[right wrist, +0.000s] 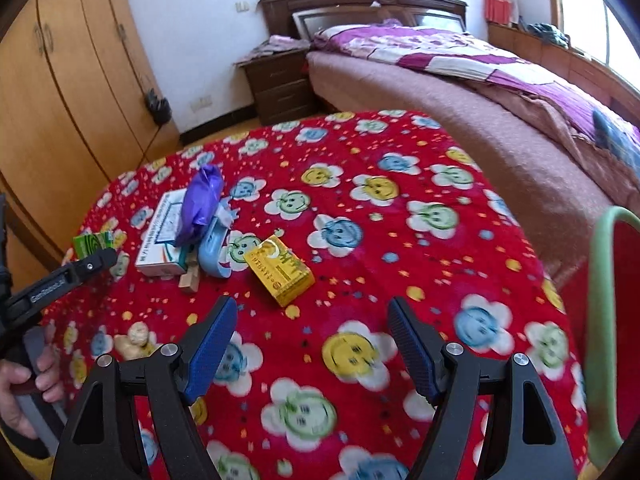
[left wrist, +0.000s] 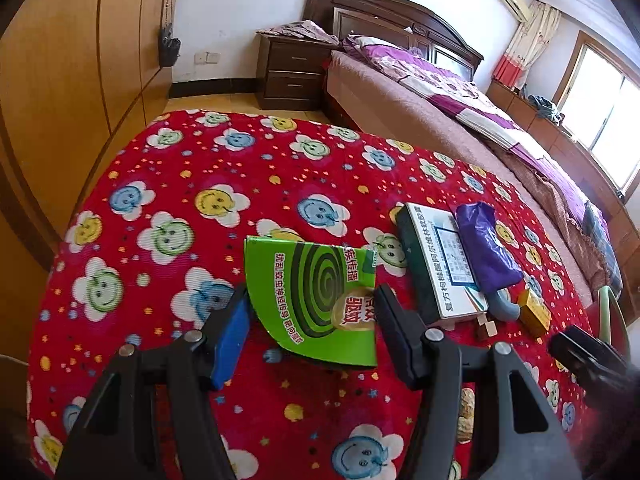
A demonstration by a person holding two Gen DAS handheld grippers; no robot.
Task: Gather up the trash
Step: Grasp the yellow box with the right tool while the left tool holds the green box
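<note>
My left gripper [left wrist: 312, 300] is open, its fingers on either side of a green mosquito-coil box [left wrist: 316, 296] that lies on the red smiley-flower cloth [left wrist: 200, 168]; I cannot tell if the pads touch it. To its right lie a white and green medicine box [left wrist: 436, 264], a purple bag [left wrist: 484, 248], a blue piece [left wrist: 506, 308] and a yellow box [left wrist: 534, 314]. My right gripper [right wrist: 312, 312] is open and empty, just short of the yellow box [right wrist: 284, 270]. The green box also shows at the far left in the right wrist view [right wrist: 92, 243].
A red bin with a green rim [right wrist: 604, 320] stands at the table's right edge. Small wooden blocks [right wrist: 189, 280] and a peanut [right wrist: 136, 340] lie on the cloth. A bed [right wrist: 480, 92], a nightstand [left wrist: 292, 72] and wardrobes [left wrist: 60, 80] stand behind.
</note>
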